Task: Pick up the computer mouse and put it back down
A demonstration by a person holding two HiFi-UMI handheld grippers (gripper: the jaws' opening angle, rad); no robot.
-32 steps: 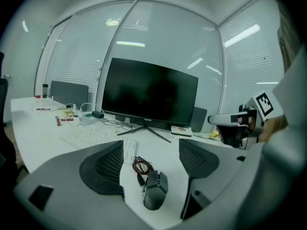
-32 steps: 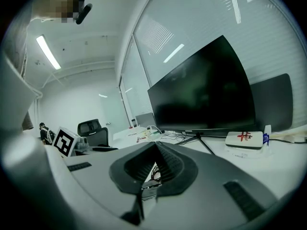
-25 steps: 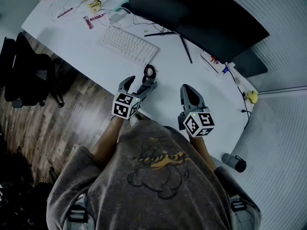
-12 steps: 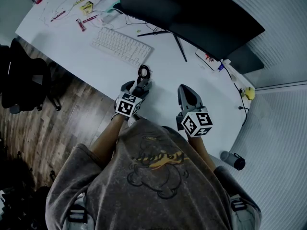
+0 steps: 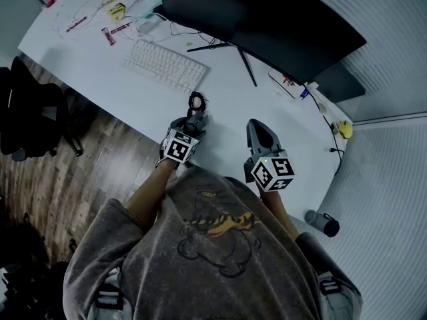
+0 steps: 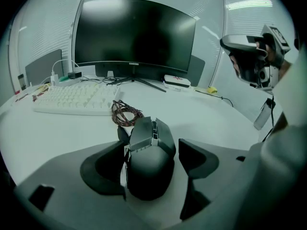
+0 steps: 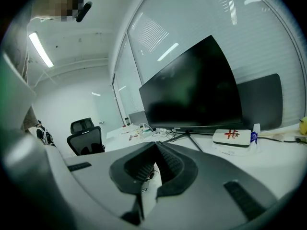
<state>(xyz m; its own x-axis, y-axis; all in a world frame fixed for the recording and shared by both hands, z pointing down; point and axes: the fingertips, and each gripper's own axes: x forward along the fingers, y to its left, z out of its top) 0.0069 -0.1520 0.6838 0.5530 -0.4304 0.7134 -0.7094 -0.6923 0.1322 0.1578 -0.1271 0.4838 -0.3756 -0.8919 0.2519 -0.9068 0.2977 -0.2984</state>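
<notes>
A dark computer mouse (image 6: 148, 152) lies on the white desk (image 5: 230, 109), its braided cable coiled (image 6: 125, 114) just beyond it. My left gripper (image 6: 152, 145) straddles the mouse: the left jaw sits against its side, while a thin strip of desk shows between the mouse and the right jaw. From the head view the left gripper (image 5: 193, 120) points at the cable coil (image 5: 197, 102) with the mouse mostly hidden between its jaws. My right gripper (image 5: 260, 129) hovers over the desk to the right, jaws pressed together on nothing, as the right gripper view (image 7: 156, 145) confirms.
A white keyboard (image 5: 163, 65) lies left of the coil. A large dark monitor (image 5: 267, 25) on a thin stand fills the back. A white box (image 5: 283, 82) sits by the monitor, small clutter lies far left, and an office chair (image 5: 27, 112) stands off the desk's left edge.
The left gripper slid forward over the mouse and its jaws narrowed from wide apart to close around it. The right gripper stayed almost still.
</notes>
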